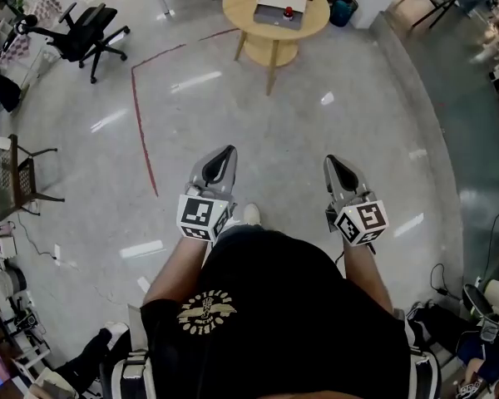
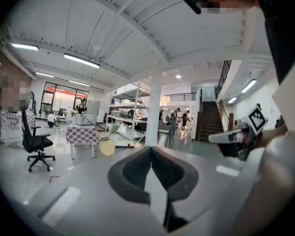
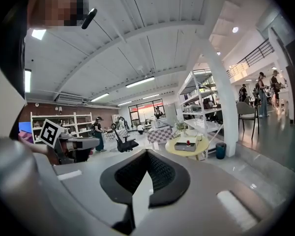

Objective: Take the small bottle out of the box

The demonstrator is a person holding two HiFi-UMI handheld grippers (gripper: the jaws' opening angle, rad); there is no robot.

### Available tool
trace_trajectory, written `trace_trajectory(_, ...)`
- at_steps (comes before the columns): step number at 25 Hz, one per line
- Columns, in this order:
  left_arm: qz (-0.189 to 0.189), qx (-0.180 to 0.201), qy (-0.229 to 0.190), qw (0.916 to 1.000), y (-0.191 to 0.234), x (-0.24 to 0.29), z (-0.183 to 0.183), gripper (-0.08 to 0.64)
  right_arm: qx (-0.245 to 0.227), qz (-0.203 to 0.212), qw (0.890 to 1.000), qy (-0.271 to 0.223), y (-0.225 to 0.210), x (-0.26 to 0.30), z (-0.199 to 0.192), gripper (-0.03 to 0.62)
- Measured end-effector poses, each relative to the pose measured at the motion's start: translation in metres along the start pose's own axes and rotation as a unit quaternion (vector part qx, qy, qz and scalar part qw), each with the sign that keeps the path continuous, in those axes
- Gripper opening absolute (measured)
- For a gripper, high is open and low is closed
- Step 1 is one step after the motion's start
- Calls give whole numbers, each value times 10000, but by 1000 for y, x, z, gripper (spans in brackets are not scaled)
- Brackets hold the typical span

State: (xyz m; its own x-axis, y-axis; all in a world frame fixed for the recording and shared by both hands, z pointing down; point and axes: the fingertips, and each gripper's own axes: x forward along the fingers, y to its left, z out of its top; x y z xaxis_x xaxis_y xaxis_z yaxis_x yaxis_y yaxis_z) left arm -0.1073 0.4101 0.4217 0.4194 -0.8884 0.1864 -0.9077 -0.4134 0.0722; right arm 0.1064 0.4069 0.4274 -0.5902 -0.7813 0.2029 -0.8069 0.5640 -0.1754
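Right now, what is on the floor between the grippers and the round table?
Only bare, shiny floor; the head view shows it. The left gripper and right gripper are shut, far from the table with the box.

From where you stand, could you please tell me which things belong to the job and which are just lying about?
Job: box on round table; small red thing on it, perhaps the bottle; left claw, right claw, both shut, empty.
Lying about: office chair; blue bin; red floor line.
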Motion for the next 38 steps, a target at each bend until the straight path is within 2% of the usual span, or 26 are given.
trace_trajectory(7,-309,82,-146,9994,21,23,16,0,-105,-293,9994,-155,-1,12,18,5)
trace_trajectory(13,-389,-44,-17,9992,31,41,0,0,-101,-342,9993,-64,-1,23,5,6)
trace_trajectory(25,-276,-191,298,9990,39,59,-17,0,183,-331,9993,36,-25,40,-4,6)
trace_trajectory(31,-286,-65,259,9992,40,85,3,0,214,-225,9995,-114,-49,71,18,5)
trace_trajectory(38,-122,-206,433,9988,56,104,-9,0,320,-71,9994,118,-56,98,4,6)
